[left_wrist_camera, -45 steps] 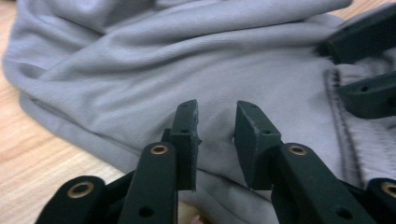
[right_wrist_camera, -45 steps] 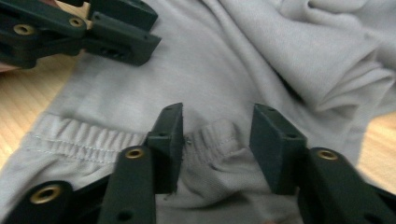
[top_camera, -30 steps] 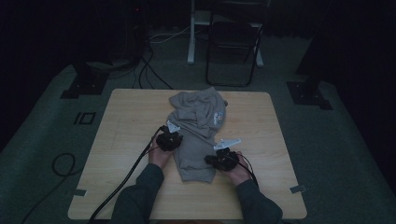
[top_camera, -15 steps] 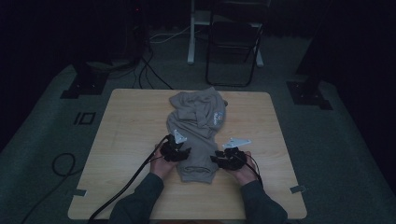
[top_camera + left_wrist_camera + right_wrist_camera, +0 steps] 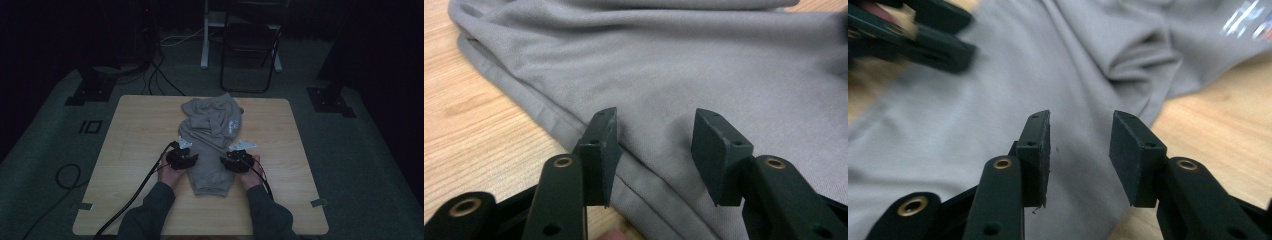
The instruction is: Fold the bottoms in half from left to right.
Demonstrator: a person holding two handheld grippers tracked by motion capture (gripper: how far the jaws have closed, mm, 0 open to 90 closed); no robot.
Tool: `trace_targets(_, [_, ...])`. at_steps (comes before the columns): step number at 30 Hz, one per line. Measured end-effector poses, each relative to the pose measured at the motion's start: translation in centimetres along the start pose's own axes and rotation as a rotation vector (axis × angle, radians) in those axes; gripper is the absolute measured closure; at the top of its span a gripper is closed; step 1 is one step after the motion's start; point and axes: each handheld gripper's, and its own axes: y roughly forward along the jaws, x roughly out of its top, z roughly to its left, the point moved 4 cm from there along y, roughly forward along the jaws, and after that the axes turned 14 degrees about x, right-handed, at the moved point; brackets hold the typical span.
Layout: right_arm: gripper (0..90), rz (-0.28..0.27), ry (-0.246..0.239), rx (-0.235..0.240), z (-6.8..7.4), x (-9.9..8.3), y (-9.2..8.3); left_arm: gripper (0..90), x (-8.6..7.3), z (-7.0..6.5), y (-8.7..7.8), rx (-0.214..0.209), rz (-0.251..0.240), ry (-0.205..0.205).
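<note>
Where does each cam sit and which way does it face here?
High view: above the person's side, looking forward and down on the table; forearms, left gripper, right gripper.
Left gripper view: rides the left gripper, aimed at the grey shirt's folded edge; open jaws.
Right gripper view: rides the right gripper, over shirt and wood; open jaws.
Shared: all three show the shirt.

Dim room, dark walls w/ little light beyond the table. Light wooden table [image 5: 135,130] on grey-green carpeted floor [image 5: 45,165]. Black folding chair [image 5: 248,50] behind table, beside a white stand post [image 5: 205,35]. Black floor plates [image 5: 87,92] at both sides; black cables [image 5: 67,175] loop across floor at left.
</note>
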Motion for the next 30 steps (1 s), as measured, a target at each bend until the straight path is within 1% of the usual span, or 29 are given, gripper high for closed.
trace_targets(1, [63.3,0.030,0.007,-0.010,0.0,-0.3,0.4,57.4,-0.1,-0.1,-0.2,-0.004,0.003,0.009])
trace_targets(2, [64.2,0.020,0.000,-0.011,0.2,-0.4,0.4,58.4,-0.2,-0.3,-0.4,-0.012,0.003,0.012])
trace_targets(4, [66.2,0.037,-0.010,0.006,1.0,-0.8,0.1,59.2,-0.8,-0.7,-1.0,-0.026,-0.001,0.019])
trace_targets(5, [66.5,0.043,-0.026,0.007,1.4,-1.1,-0.2,59.2,-1.1,-1.0,-1.4,-0.037,-0.006,0.025])
trace_targets(7, [67.6,0.049,-0.051,0.023,2.3,-2.0,-0.8,59.2,-1.9,-1.7,-2.4,-0.054,-0.007,0.036])
trace_targets(10, [68.3,0.062,-0.056,0.055,3.6,-3.1,-1.8,59.1,-3.3,-2.5,-4.0,-0.088,-0.006,0.054])
trace_targets(12, [68.3,0.085,-0.059,0.076,4.4,-3.7,-2.4,59.0,-4.0,-3.0,-5.1,-0.110,0.005,0.076])
trace_targets(14, [68.3,0.114,-0.076,0.104,5.3,-4.2,-2.9,58.4,-4.6,-3.4,-5.9,-0.145,0.022,0.088])
trace_targets(15, [68.4,0.129,-0.077,0.128,5.6,-4.4,-3.1,58.0,-4.7,-3.5,-6.3,-0.161,0.038,0.107])
trace_targets(16, [68.1,0.144,-0.072,0.156,6.0,-4.6,-3.3,57.6,-4.8,-3.7,-6.6,-0.179,0.042,0.117])
trace_targets(17, [66.7,0.165,-0.073,0.188,6.3,-4.7,-3.5,57.5,-4.8,-3.8,-7.0,-0.186,0.028,0.132])
trace_targets(18, [65.8,0.177,-0.080,0.208,6.5,-4.7,-3.7,57.4,-4.4,-3.6,-7.2,-0.181,-0.011,0.128])
trace_targets(19, [64.6,0.150,-0.101,0.197,6.4,-4.3,-4.0,57.5,-4.0,-3.4,-7.3,-0.177,-0.032,0.110])
trace_targets(20, [64.1,0.124,-0.101,0.177,6.1,-3.9,-4.1,57.5,-3.4,-2.8,-7.1,-0.167,-0.051,0.082])
trace_targets(21, [62.4,0.086,-0.076,0.146,5.5,-3.1,-4.3,57.6,-2.9,-2.4,-6.8,-0.152,-0.064,0.061])
trace_targets(22, [62.1,0.057,-0.060,0.121,4.9,-2.5,-4.3,57.6,-2.0,-1.6,-6.0,-0.121,-0.067,0.031])
trace_targets(23, [62.1,0.006,-0.047,0.076,4.0,-1.4,-4.3,57.6,-1.5,-1.0,-5.2,-0.102,-0.064,0.001])
trace_targets(24, [62.2,-0.022,-0.032,0.050,3.1,-0.5,-4.0,57.7,-0.8,-0.3,-4.2,-0.093,-0.053,-0.024])
trace_targets(25, [62.2,-0.039,-0.005,0.033,2.1,0.4,-3.3,57.8,-0.6,0.0,-3.6,-0.084,-0.051,-0.034])
trace_targets(26, [62.3,-0.046,0.006,0.024,1.5,0.9,-2.8,58.3,-0.3,0.4,-2.8,-0.069,-0.041,-0.044])
trace_targets(28, [62.6,-0.046,0.018,-0.006,0.3,1.9,-1.3,59.2,-0.1,0.9,-1.6,-0.051,-0.018,-0.060])
trace_targets(29, [62.6,-0.037,0.018,-0.016,-0.2,2.2,-0.6,60.0,-0.2,1.1,-1.2,-0.052,-0.011,-0.070])
trace_targets(30, [62.6,-0.032,0.020,-0.026,-0.5,2.4,0.1,60.5,-0.3,1.2,-0.9,-0.053,-0.002,-0.072])
